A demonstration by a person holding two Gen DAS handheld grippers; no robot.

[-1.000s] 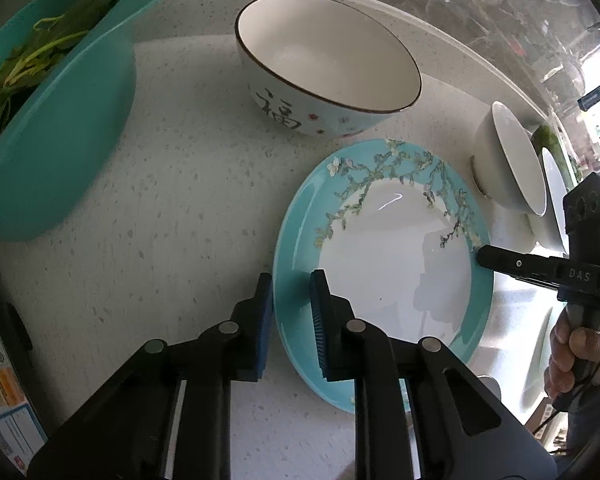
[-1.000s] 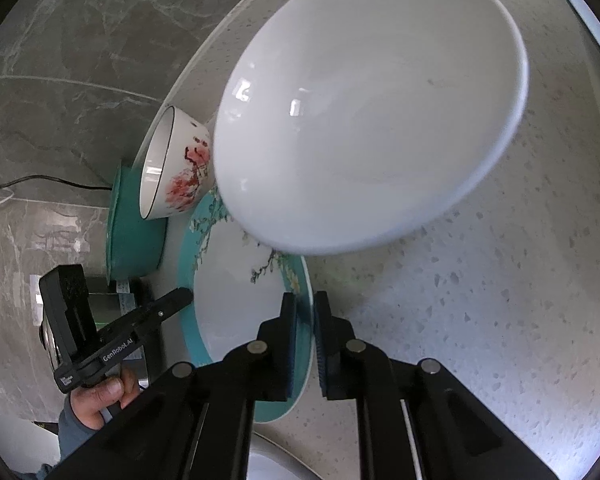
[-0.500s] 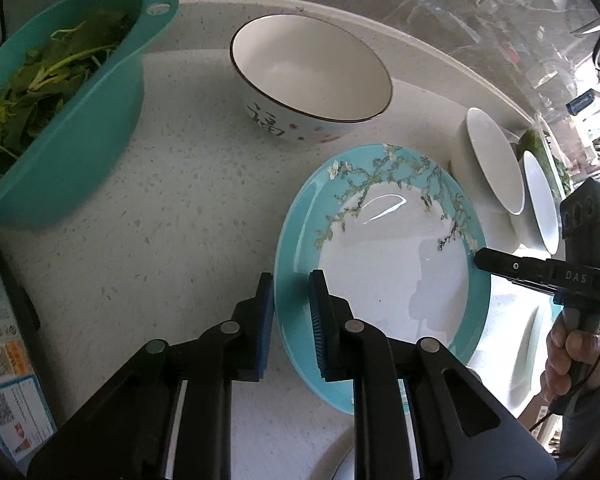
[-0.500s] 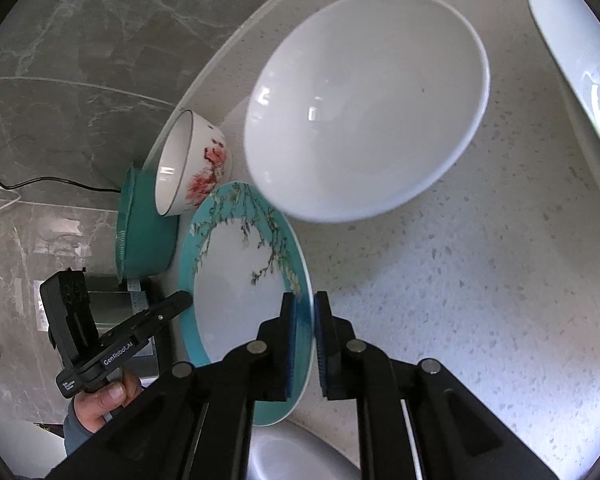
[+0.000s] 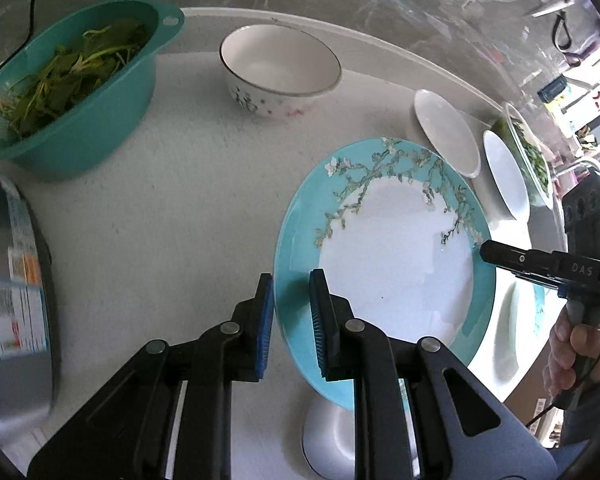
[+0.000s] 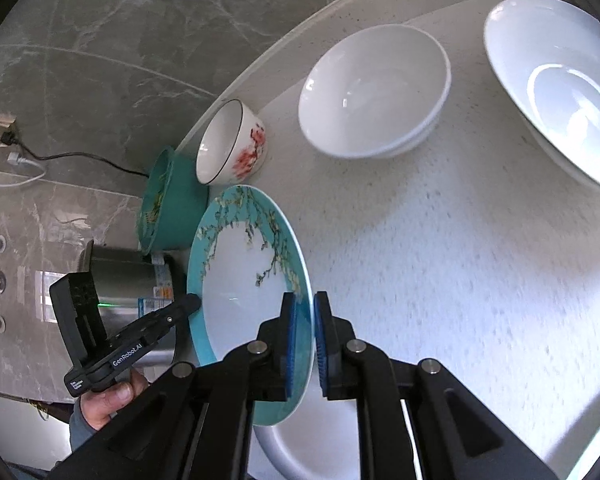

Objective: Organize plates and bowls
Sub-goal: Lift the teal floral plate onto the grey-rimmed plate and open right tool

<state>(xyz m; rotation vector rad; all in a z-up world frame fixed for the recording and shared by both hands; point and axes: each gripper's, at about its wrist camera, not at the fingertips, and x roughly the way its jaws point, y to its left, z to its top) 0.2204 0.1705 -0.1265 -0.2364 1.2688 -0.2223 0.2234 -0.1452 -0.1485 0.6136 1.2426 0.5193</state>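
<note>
Both grippers hold one teal plate (image 5: 396,264) with a white centre and blossom branches, lifted above the counter. My left gripper (image 5: 291,312) is shut on its near-left rim. My right gripper (image 6: 304,332) is shut on the opposite rim of the plate (image 6: 240,276). A white plate (image 5: 332,436) lies under it near the counter edge and also shows in the right wrist view (image 6: 312,440). A red-flowered bowl (image 5: 280,70) stands at the back. Two white bowls (image 6: 374,92) sit stacked, and another white bowl (image 6: 560,96) is to their right.
A teal colander (image 5: 72,92) full of greens stands at the back left. A steel pot (image 5: 16,320) with a label is at the left edge. A dish of greens (image 5: 530,156) sits far right. The speckled counter (image 6: 460,260) ends at a raised curved rim.
Both grippers have pulled back and up with the teal plate. The bowls now look farther away, and a white plate has come into view below the teal plate.
</note>
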